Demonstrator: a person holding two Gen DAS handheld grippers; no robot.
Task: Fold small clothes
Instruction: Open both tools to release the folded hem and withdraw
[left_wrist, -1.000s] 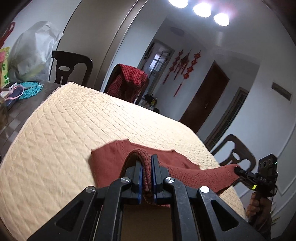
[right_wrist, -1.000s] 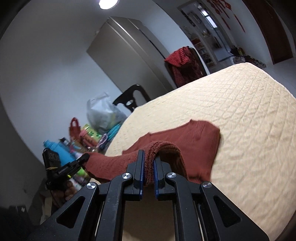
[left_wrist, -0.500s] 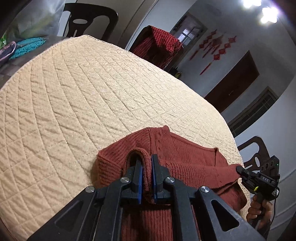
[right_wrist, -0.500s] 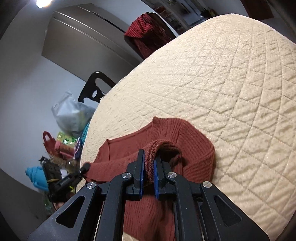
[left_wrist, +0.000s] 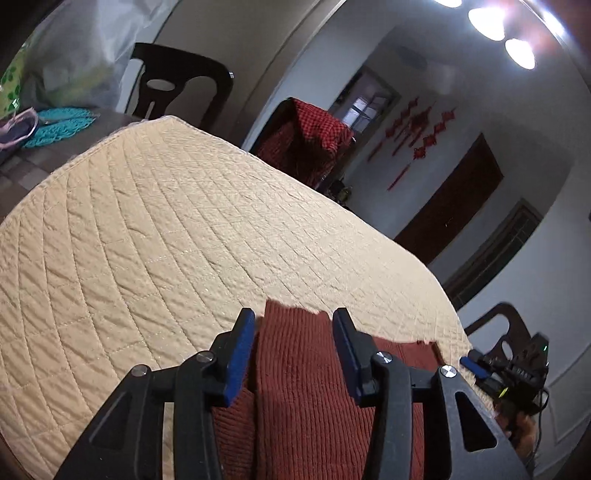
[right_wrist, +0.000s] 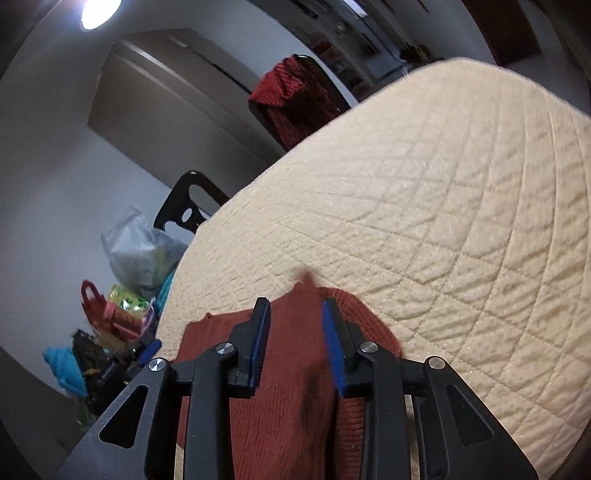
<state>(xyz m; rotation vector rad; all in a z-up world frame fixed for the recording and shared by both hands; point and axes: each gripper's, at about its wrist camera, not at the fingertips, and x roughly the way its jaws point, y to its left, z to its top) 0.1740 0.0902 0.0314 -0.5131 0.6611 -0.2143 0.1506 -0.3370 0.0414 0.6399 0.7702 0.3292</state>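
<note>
A rust-red knitted garment (left_wrist: 303, 387) lies folded on the cream quilted table cover (left_wrist: 166, 240), near its front edge. My left gripper (left_wrist: 293, 321) hangs just over the garment, its jaws opening; the knit lies between the blue pads (left_wrist: 240, 354) but they do not press it. In the right wrist view the same garment (right_wrist: 291, 369) lies under my right gripper (right_wrist: 295, 314), whose jaws are opening too, with the fabric loose between them. The right gripper (left_wrist: 480, 365) shows at the far right of the left wrist view, held by a hand.
Dark chairs (left_wrist: 177, 81) stand around the table, one draped with a red checked cloth (left_wrist: 310, 140). A plastic bag (right_wrist: 140, 254), a teal mat (left_wrist: 62, 125) and bright packages (right_wrist: 118, 314) crowd the table's left end. The quilt (right_wrist: 443, 221) stretches ahead.
Both grippers sank to the table with the garment's edge pinched, then let go. The jaws now stand apart and the folded edge lies flat on the garment.
</note>
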